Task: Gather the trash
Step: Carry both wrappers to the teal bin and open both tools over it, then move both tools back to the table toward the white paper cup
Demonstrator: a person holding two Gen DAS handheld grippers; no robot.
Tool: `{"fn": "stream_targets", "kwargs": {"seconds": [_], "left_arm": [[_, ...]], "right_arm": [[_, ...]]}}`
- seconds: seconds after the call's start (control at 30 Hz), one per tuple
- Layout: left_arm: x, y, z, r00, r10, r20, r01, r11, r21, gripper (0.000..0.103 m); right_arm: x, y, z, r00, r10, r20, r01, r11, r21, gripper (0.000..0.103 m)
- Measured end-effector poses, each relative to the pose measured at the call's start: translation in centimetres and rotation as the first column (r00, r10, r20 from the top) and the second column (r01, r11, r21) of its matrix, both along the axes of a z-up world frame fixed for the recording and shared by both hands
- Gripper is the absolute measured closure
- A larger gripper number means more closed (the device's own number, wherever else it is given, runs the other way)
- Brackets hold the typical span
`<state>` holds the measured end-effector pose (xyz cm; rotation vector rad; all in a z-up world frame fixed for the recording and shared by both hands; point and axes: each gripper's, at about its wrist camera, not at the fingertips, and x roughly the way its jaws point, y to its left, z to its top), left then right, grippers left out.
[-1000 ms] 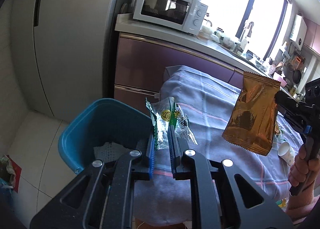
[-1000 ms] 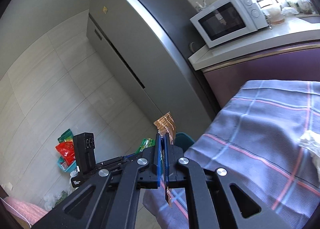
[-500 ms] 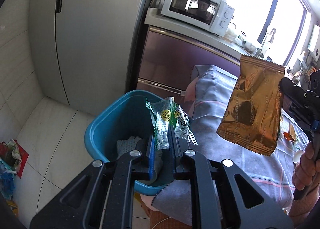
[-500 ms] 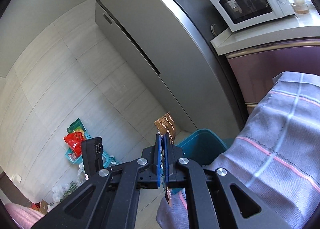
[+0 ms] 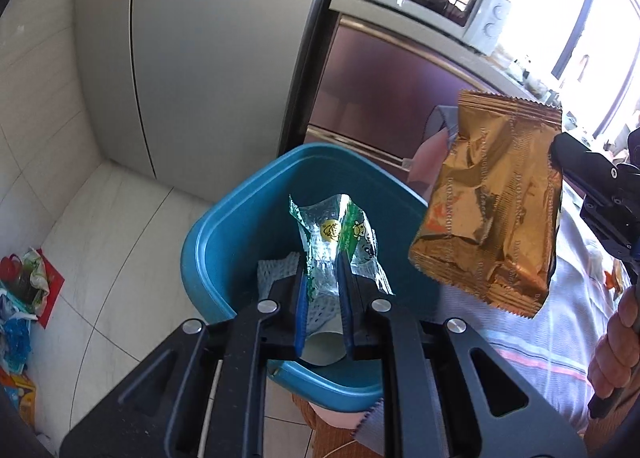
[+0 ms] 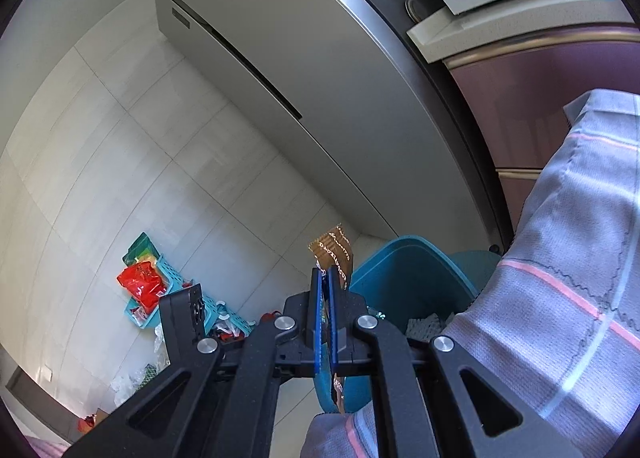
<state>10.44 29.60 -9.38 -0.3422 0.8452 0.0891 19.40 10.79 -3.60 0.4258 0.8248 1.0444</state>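
Left wrist view: my left gripper (image 5: 323,286) clenched the green wrapper (image 5: 334,242) above the blue bin (image 5: 208,258); right gripper (image 6: 325,322) grasped the gold packet (image 5: 490,201) beside its rim. Neither dropped yet.

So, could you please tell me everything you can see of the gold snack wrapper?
The gold snack wrapper is a crinkled, shiny foil-like pouch, gold to copper in tone, with serrated sealed ends and faint repeated lettering. It looks flattened and creased. The right claw is shut on one side edge, so it hangs in the air, slightly tilted, beside and above the near-right rim of the blue bin. Nothing else touches it. From the right wrist view it shows edge-on between the blue pads.
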Motion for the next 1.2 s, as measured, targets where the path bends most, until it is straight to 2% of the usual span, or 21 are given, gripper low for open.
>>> {"fn": "stream_targets", "kwargs": {"seconds": [0.23,0.33,0.4,0.53,0.73,0.93,1.1,1.2], "left_arm": [[1.7,0.2,-2.3,0.999,0.030,-0.043,-0.030,1.000,-0.008,0.089],[2.0,0.3,-3.1,0.998,0.040,-0.054,-0.040,0.999,-0.016,0.081],[2.2,0.4,-3.6,0.997,0.045,-0.063,-0.047,0.999,-0.021,0.080],[2.1,0.3,-4.0,0.997,0.050,-0.065,-0.052,0.998,-0.030,0.079],[1.1,-0.5,-2.2,0.999,0.032,-0.004,-0.032,0.999,-0.019,0.069],[0.3,-4.0,1.5,0.992,-0.067,0.111,0.067,0.998,0.000,0.054],[0.4,-8.5,3.8,0.964,-0.200,0.176,0.202,0.979,0.004,0.052],[0.7,-12.0,4.7,0.935,-0.292,0.200,0.297,0.955,0.006,0.051]], "right_arm": [[1.3,2.2,-2.1,0.998,0.002,-0.068,-0.006,0.998,-0.060,0.098],[1.8,2.5,-3.3,0.994,-0.019,-0.108,0.008,0.995,-0.099,0.093],[1.8,2.3,-3.6,0.991,-0.031,-0.128,0.016,0.994,-0.112,0.091],[1.7,1.4,-3.3,0.993,-0.040,-0.111,0.027,0.993,-0.118,0.091],[1.1,-0.3,-2.1,0.997,-0.035,-0.063,0.028,0.993,-0.113,0.090],[-1.1,-4.5,1.1,0.996,-0.072,0.060,0.078,0.990,-0.114,0.072],[-3.4,-10.5,2.3,0.974,-0.181,0.133,0.197,0.973,-0.118,0.069],[-4.8,-14.6,2.5,0.953,-0.261,0.156,0.281,0.951,-0.127,0.068]]}}
